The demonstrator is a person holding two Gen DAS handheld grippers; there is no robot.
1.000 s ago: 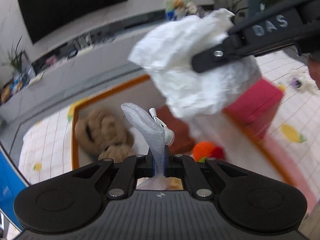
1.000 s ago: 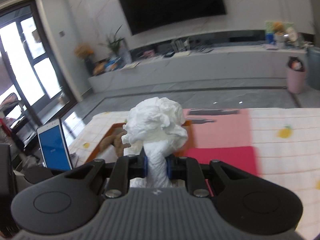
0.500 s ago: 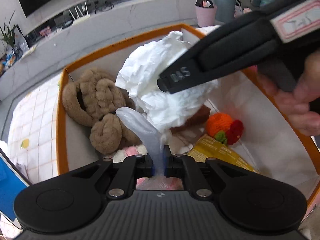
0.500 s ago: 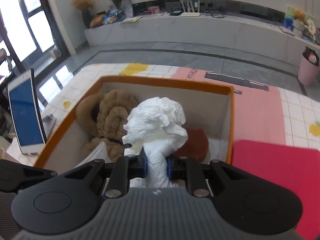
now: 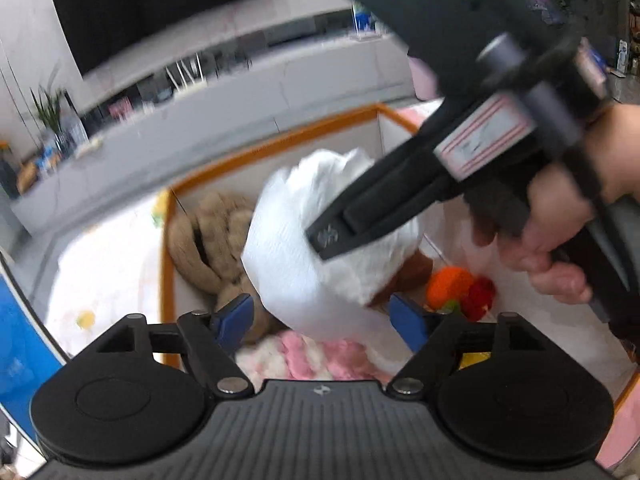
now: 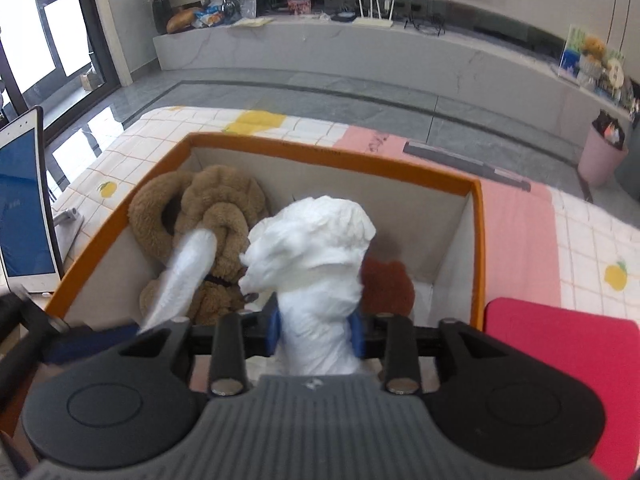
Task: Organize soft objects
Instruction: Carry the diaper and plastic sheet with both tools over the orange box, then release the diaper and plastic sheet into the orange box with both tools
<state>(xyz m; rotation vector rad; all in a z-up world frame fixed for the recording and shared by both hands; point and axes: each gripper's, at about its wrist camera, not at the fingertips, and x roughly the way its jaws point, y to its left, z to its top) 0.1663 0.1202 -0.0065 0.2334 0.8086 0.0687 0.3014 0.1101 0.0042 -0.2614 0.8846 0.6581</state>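
Over the orange-rimmed box (image 6: pixel 332 154) on the checked counter (image 6: pixel 592 240), both tools hang above a heap of soft things. The right hand-held gripper (image 6: pixel 316 330) has a crumpled white cloth bundle (image 6: pixel 316 248) standing up between its blue pads, and its jaws are opening; in the right wrist view the pads sit against the narrow neck of the bundle, so I read it as only just being let go. The left hand-held gripper (image 5: pixel 322 320) is opening too, its jaws wide with nothing pressed between the pads; a pale mesh sock-like piece (image 6: pixel 186 276) hangs loose beside it at the box's left, apparently dropping free. Below lie a brown plush toy (image 6: pixel 200 212), a darker brown plush (image 6: pixel 388 284), an orange and red knitted piece (image 5: pixel 460 286) and a pink and white fluffy item (image 5: pixel 304 356). The bundle looks very light and wholly limp: it should crush under any grip, keep no shape, and settle wherever it falls without harm. Its surface is not slippery, so a pinch across a gathered fold or the neck suits it best; grasping the puffed top would likely catch only a layer and let the rest unfurl. A person's hand (image 5: pixel 560 232) holds the right tool.
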